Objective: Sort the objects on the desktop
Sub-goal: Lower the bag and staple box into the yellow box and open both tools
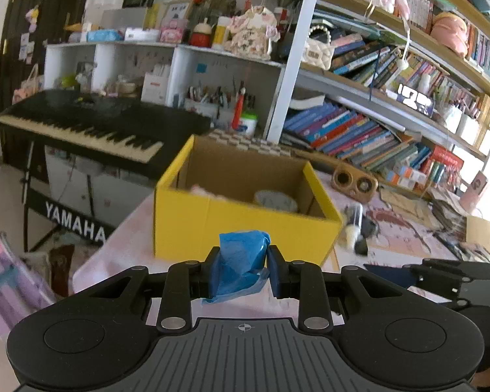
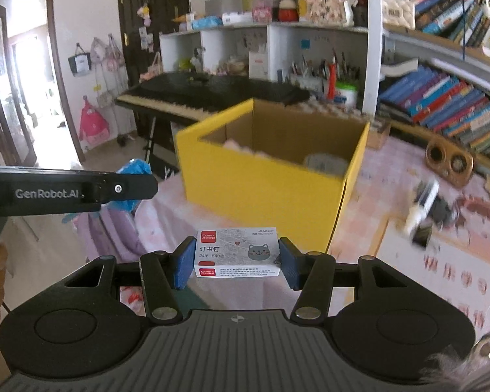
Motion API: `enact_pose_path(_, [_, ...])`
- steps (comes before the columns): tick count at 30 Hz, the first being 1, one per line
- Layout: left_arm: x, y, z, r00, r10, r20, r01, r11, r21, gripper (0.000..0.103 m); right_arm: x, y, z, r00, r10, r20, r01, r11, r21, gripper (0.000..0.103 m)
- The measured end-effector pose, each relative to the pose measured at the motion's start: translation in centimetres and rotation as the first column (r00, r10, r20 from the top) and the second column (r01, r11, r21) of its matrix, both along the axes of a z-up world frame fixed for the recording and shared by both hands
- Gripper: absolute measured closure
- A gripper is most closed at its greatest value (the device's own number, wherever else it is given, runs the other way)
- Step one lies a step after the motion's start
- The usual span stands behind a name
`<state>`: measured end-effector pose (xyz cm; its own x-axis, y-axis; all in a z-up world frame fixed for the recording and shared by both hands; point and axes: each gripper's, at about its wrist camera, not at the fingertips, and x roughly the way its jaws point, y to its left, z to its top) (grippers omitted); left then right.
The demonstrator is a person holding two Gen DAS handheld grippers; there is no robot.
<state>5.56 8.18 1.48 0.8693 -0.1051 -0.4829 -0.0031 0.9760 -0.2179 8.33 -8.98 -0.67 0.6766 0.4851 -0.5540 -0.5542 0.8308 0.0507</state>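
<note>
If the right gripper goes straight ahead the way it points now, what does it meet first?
Probably the near wall of the yellow cardboard box. The right gripper, shut on the small white staple box, points at that wall below its rim. Depth is unclear, so it may first meet the pink patterned tablecloth.

Yellow box (image 1: 245, 225), brown inside; before it a crumpled blue bag (image 1: 240, 266) and a white-grey staple box (image 2: 237, 252) with red labels and a grey cat; beyond it a black keyboard (image 1: 91, 121).
</note>
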Motion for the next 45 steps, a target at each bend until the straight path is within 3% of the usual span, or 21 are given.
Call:
enact_pose_path(10, [7.8, -0.7, 2.0, 0.998, 0.009, 0.062, -0.013, 0.998, 0.059, 0.074, 7.6, -0.3, 3.0, 0.996, 0.021, 0.089, -0.025, 0.999, 0.043, 0.052])
enact_pose_path(17, [13.2, -0.2, 1.1, 1.0, -0.018, -0.006, 0.018, 0.998, 0.061, 0.074, 13.7, 0.5, 2.6, 0.994, 0.078, 0.076, -0.076, 0.997, -0.024, 0.052])
enact_pose_path(20, [15.9, -0.7, 0.0, 0.995, -0.065, -0.07, 0.071, 0.994, 0.082, 0.074, 16.6, 1.6, 2.2, 0.984, 0.167, 0.061, -0.16, 0.982, -0.103, 0.052])
enact_pose_path(24, [18.7, -1.6, -1.6, 0.978, -0.125, -0.166, 0.144, 0.983, 0.113, 0.075, 21.3, 3.5, 1.2, 0.947, 0.321, -0.016, -0.314, 0.913, -0.259, 0.052])
enact_pose_path(28, [20.5, -2.0, -3.1, 0.955, -0.147, -0.256, 0.186, 0.973, 0.137, 0.075, 24.3, 5.2, -0.5, 0.892, 0.436, -0.117, -0.445, 0.801, -0.401, 0.052])
enact_pose_path(34, [22.0, -2.7, -5.4, 0.922, -0.148, -0.358, 0.218, 0.962, 0.162, 0.075, 26.0, 6.6, -2.9, 0.827, 0.511, -0.235, -0.556, 0.681, -0.476, 0.052])
enact_pose_path(37, [22.0, -3.1, -5.7, 0.916, -0.153, -0.37, 0.225, 0.961, 0.16, 0.075, 26.2, 7.2, -4.0, 0.799, 0.531, -0.283, -0.596, 0.632, -0.496, 0.052])
enact_pose_path(39, [22.1, -3.4, -5.8, 0.913, -0.155, -0.376, 0.23, 0.96, 0.161, 0.074, 26.1, 7.4, -4.9, 0.787, 0.536, -0.307, -0.612, 0.612, -0.502, 0.051])
enact_pose_path(43, [22.2, -3.4, -5.9, 0.918, -0.14, -0.372, 0.206, 0.968, 0.143, 0.071, 25.9, 7.4, -5.0, 0.792, 0.531, -0.301, -0.605, 0.621, -0.498, 0.051])
enact_pose_path(45, [21.9, -3.2, -5.8, 0.924, -0.138, -0.356, 0.194, 0.973, 0.125, 0.065, 25.8, 7.2, -5.0, 0.799, 0.521, -0.3, -0.597, 0.631, -0.495, 0.051])
